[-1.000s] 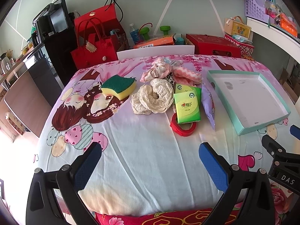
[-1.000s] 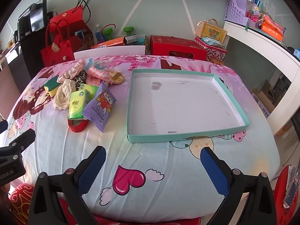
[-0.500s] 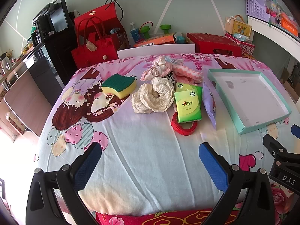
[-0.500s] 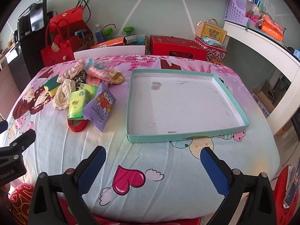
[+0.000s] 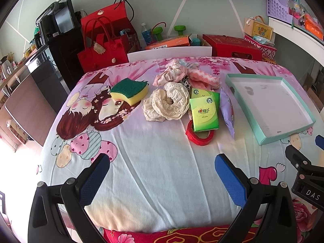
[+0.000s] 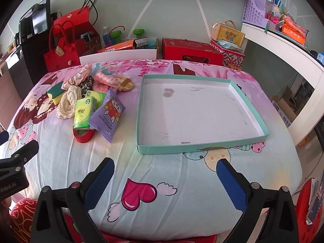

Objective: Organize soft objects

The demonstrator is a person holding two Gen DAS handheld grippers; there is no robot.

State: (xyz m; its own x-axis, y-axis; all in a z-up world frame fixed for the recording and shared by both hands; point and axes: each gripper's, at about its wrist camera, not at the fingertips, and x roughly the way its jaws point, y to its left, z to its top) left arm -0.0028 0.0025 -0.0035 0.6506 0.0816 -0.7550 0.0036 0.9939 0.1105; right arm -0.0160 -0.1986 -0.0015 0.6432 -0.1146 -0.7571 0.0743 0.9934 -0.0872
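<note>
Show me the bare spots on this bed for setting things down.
The teal tray holds nothing. The sheet between the left claw and the red tape roll is bare. The heap around the green tissue pack and lace scrunchie is crowded.

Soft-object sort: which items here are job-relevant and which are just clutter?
Job:
sponge
cream lace scrunchie
pink scrunchie
green tissue packs
purple wipes pack
teal tray, nothing in it

Clutter:
red tape roll
red handbag
red gift box
green dumbbells
</note>
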